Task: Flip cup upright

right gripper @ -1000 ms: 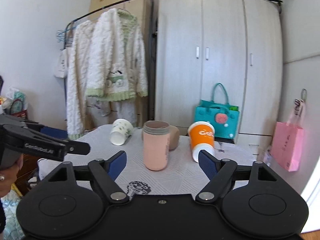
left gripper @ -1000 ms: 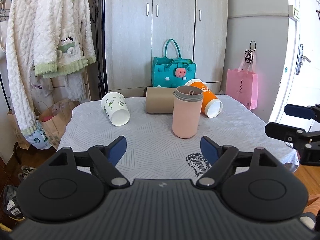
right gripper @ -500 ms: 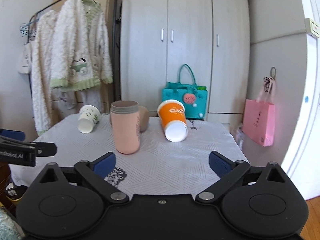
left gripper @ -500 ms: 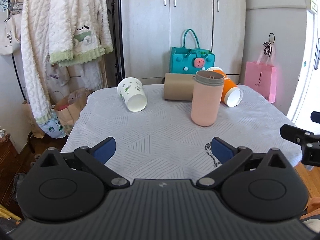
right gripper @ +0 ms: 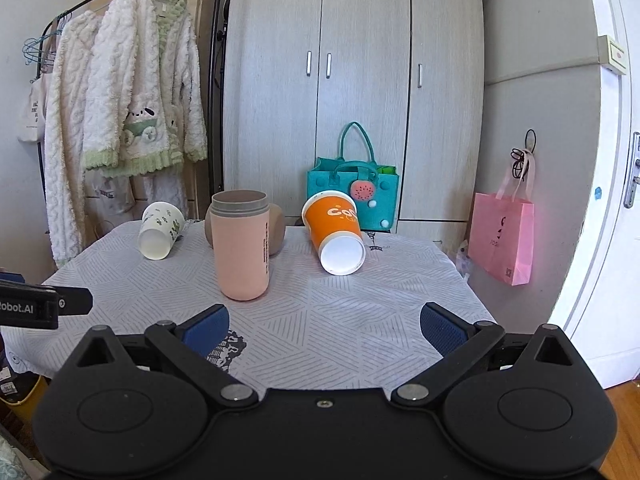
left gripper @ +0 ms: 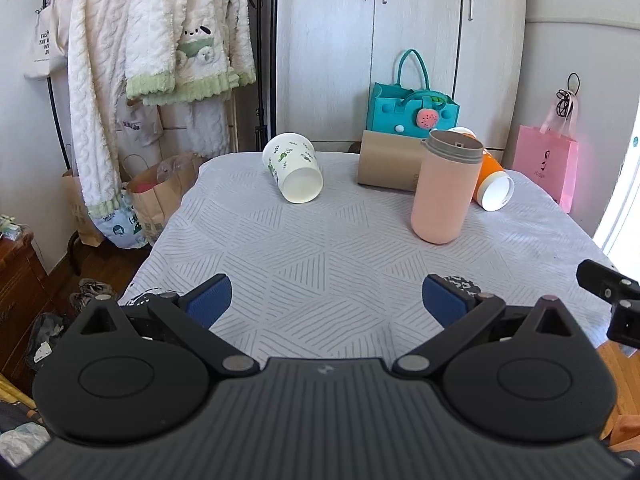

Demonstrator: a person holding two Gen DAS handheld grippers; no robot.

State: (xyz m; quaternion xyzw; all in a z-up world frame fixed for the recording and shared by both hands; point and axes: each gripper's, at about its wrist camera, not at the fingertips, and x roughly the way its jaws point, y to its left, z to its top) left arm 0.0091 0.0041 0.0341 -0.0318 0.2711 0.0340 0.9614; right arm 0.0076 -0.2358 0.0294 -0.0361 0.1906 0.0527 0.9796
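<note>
A white paper cup with green prints (left gripper: 294, 170) lies on its side at the table's far left, mouth toward me; it also shows in the right wrist view (right gripper: 160, 230). An orange paper cup (right gripper: 336, 232) lies on its side at the far right, partly hidden in the left wrist view (left gripper: 490, 184). A brown cup (left gripper: 388, 162) lies behind an upright pink tumbler (left gripper: 444, 192) (right gripper: 240, 248). My left gripper (left gripper: 326, 304) is open and empty over the near table edge. My right gripper (right gripper: 324, 328) is open and empty, facing the orange cup from a distance.
The table (left gripper: 320, 248) has a white patterned cloth. A teal bag (right gripper: 352, 196) stands behind it, a pink bag (right gripper: 502, 240) hangs at right, paper bags (left gripper: 156, 196) and a clothes rack (left gripper: 160, 60) stand at left. The other gripper shows at each view's edge (left gripper: 612, 296) (right gripper: 40, 306).
Both views have shifted: the left gripper turned left so the white cup sits nearer centre. The right gripper swung right, bringing the orange cup to centre. Both sets of jaws have spread a little wider.
</note>
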